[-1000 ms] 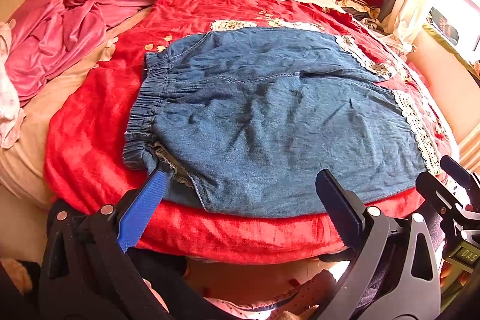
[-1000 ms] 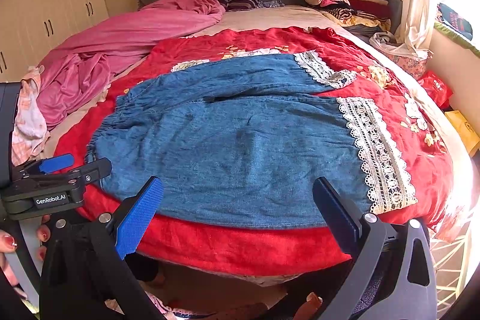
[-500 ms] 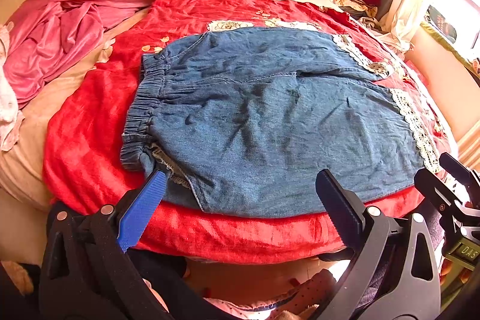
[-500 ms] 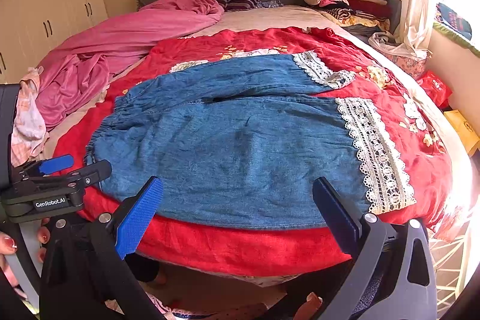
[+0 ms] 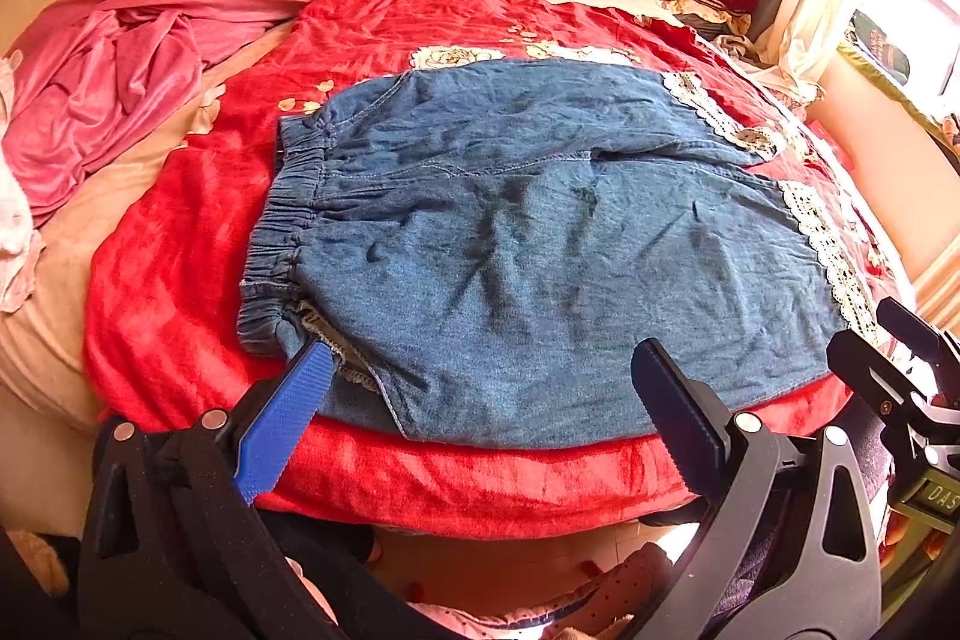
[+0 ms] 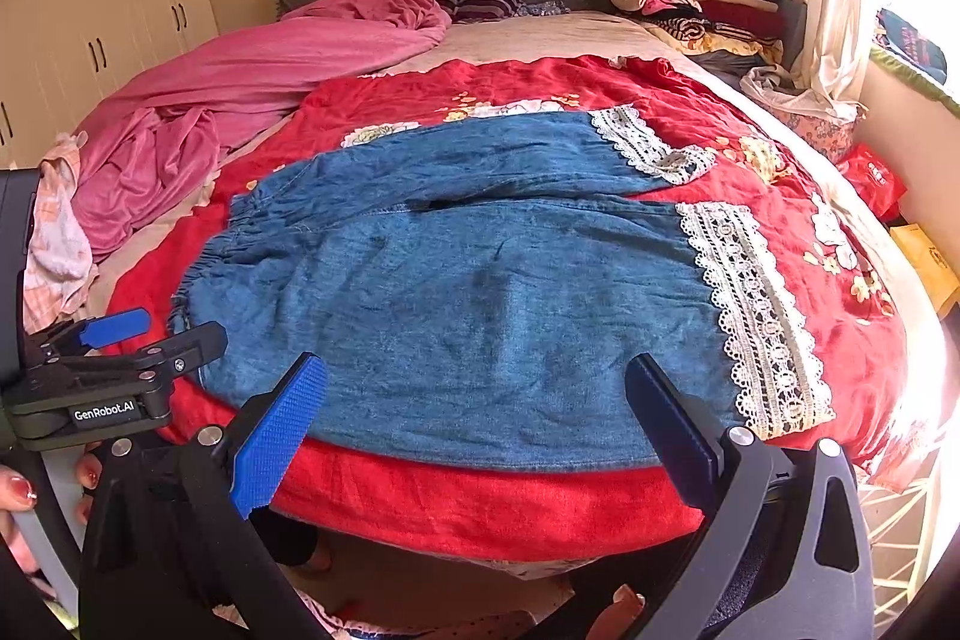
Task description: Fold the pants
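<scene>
A: Where are the pants (image 5: 540, 244)?

B: Spread flat on the red blanket (image 5: 180, 244) over the bed, waistband (image 5: 288, 220) toward nine o'clock, lace cuffs (image 6: 756, 316) toward three o'clock. One leg lies at twelve o'clock, the other nearer us.

A: And the grippers?

B: The left gripper (image 5: 480, 400) hangs with its jaws wide and empty at the near hem, its blue finger just by the waistband corner. The right gripper (image 6: 474, 400) is likewise spread wide, holding nothing, near the cuff end.

A: How will the pants handle?

B: Soft, light denim, I'd judge; limp, not slippery. Pinch the near waistband corner and the near lace cuff, both layers, since the cloth will sag between the two holds.
</scene>
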The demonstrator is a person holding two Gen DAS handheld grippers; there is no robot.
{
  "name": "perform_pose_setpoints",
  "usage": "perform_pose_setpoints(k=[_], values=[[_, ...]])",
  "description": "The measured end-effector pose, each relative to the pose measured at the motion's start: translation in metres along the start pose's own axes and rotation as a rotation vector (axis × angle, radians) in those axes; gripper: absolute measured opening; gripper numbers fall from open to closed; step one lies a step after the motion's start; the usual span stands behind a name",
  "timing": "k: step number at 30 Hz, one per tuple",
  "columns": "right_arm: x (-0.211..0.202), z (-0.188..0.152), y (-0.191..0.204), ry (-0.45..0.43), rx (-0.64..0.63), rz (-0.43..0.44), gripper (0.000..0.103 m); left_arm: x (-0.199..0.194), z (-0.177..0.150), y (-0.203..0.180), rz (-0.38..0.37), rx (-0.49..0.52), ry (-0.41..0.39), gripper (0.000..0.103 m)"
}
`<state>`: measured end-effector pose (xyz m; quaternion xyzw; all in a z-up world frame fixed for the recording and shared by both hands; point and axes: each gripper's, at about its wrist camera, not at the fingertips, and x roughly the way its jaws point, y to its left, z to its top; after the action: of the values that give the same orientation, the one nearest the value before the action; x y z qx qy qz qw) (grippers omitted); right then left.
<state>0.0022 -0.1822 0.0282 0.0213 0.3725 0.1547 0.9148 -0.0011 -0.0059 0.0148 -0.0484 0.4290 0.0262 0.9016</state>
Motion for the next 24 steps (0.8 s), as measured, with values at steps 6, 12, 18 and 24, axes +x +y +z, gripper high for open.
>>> perform_pose_setpoints(k=[6,12,18,24], values=[[0.010,0.030,0.002,-0.002,-0.003,0.035,0.099,0.007,0.020,0.012,0.000,-0.007,-0.025,0.094],[0.030,0.074,0.015,-0.015,-0.058,0.090,0.099,0.018,0.047,0.036,0.009,-0.035,-0.047,0.094],[0.076,0.116,0.022,0.027,-0.069,0.123,0.099,0.031,0.075,0.069,0.026,-0.063,-0.056,0.094],[0.113,0.146,0.029,0.057,-0.146,0.095,0.099,0.049,0.105,0.104,0.069,-0.078,-0.051,0.094]])
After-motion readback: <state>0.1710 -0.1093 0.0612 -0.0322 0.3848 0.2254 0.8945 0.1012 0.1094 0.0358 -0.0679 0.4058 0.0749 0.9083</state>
